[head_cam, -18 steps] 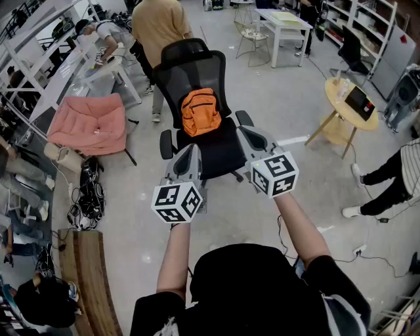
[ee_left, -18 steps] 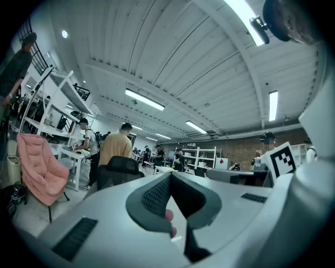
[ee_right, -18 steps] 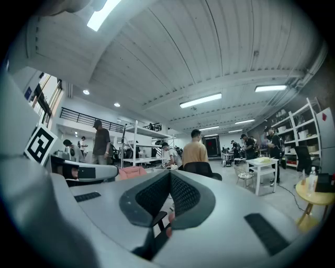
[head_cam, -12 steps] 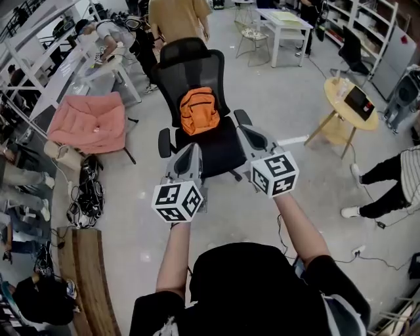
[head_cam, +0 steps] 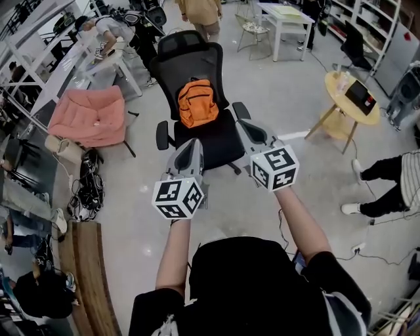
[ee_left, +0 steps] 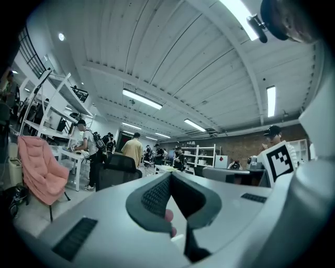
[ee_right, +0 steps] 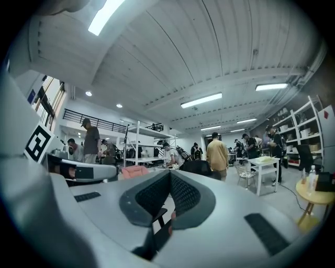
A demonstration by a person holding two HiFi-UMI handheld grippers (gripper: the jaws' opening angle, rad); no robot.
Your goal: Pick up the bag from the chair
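Nearest: left gripper (head_cam: 191, 146) and right gripper (head_cam: 245, 126), both held level, jaws closed tip to tip with nothing between them. Beyond: black office chair (head_cam: 211, 146) just ahead of the jaw tips, with the orange bag (head_cam: 198, 102) upright on its seat against the backrest, untouched. Status, as judged: approach only; reach, opening, grasp and lift all remain.

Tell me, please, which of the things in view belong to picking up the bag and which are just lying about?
Part of the job: orange bag on the black office chair; left tongs and right tongs, both shut and empty.
Just lying about: pink padded seat, round yellow table, white table, floor cables.
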